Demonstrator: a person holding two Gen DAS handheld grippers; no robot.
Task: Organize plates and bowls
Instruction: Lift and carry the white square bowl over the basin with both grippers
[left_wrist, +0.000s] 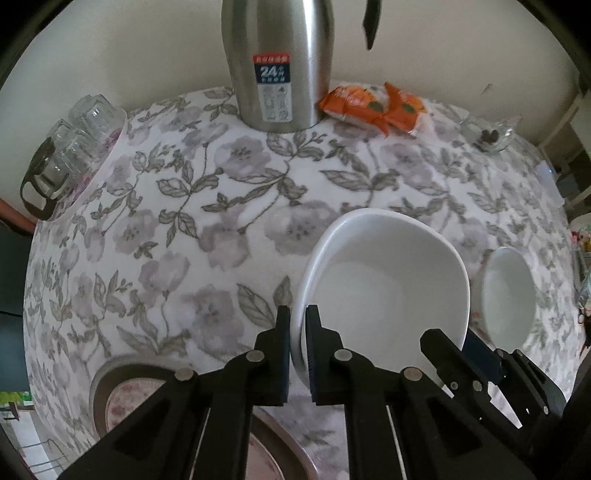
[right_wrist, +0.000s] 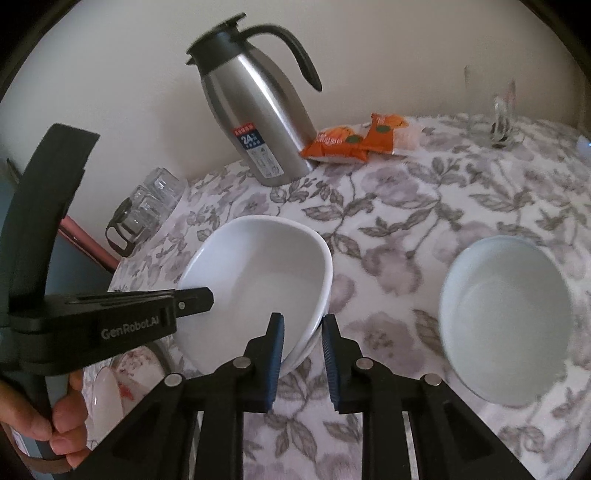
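Two large white bowls, nested one in the other (left_wrist: 384, 280) (right_wrist: 258, 273), are tilted above the floral tablecloth. My left gripper (left_wrist: 297, 325) is shut on their left rim; it also shows in the right wrist view (right_wrist: 192, 299). My right gripper (right_wrist: 302, 332) straddles the right rim, its blue pads (right_wrist: 276, 350) close around it with a small gap on the right side. It shows in the left wrist view (left_wrist: 461, 347). A smaller white bowl (left_wrist: 508, 299) (right_wrist: 504, 321) sits on the cloth to the right. A patterned plate (left_wrist: 125, 402) (right_wrist: 125, 373) lies below left.
A steel thermos jug (left_wrist: 279, 62) (right_wrist: 255, 122) stands at the back by the wall, an orange snack packet (left_wrist: 376, 107) (right_wrist: 354, 142) beside it. Upturned glasses in a holder (left_wrist: 70, 147) (right_wrist: 147, 206) stand at the left edge. A glass dish (left_wrist: 491, 134) is back right.
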